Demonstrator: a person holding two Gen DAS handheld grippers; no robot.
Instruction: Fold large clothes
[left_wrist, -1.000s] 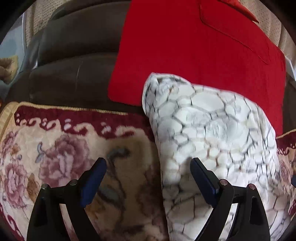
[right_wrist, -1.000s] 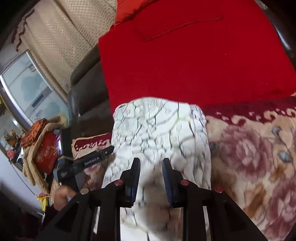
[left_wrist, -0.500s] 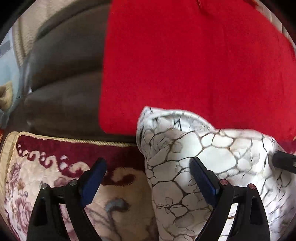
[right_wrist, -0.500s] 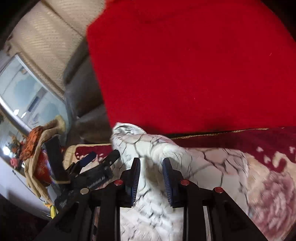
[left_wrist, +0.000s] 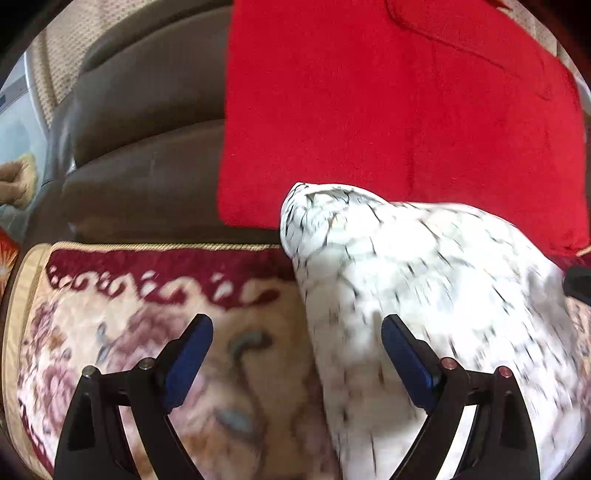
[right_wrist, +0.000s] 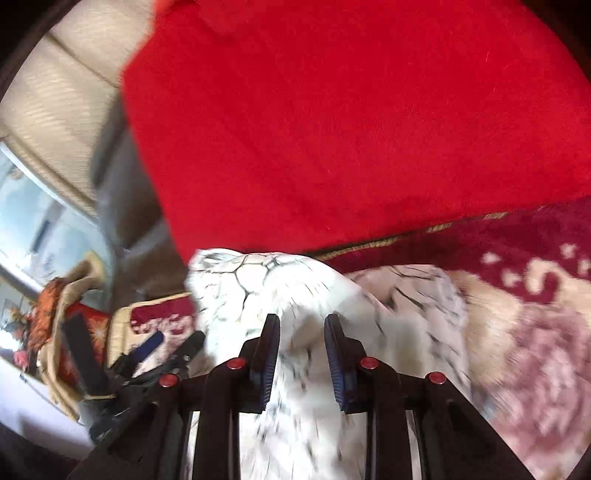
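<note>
Underneath, floral blanket (left_wrist: 122, 332) covers brown sofa (left_wrist: 147, 122) beside red throw (left_wrist: 388, 110).

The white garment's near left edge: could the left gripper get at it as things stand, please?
Probably yes. The left gripper is open, and the white garment has its edge between the fingers already, with nothing covering it. The right gripper grips elsewhere.

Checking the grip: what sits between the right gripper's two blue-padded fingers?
A bunched fold of the white crackle-patterned garment fills the gap of the right gripper, seen in the right wrist view.
</note>
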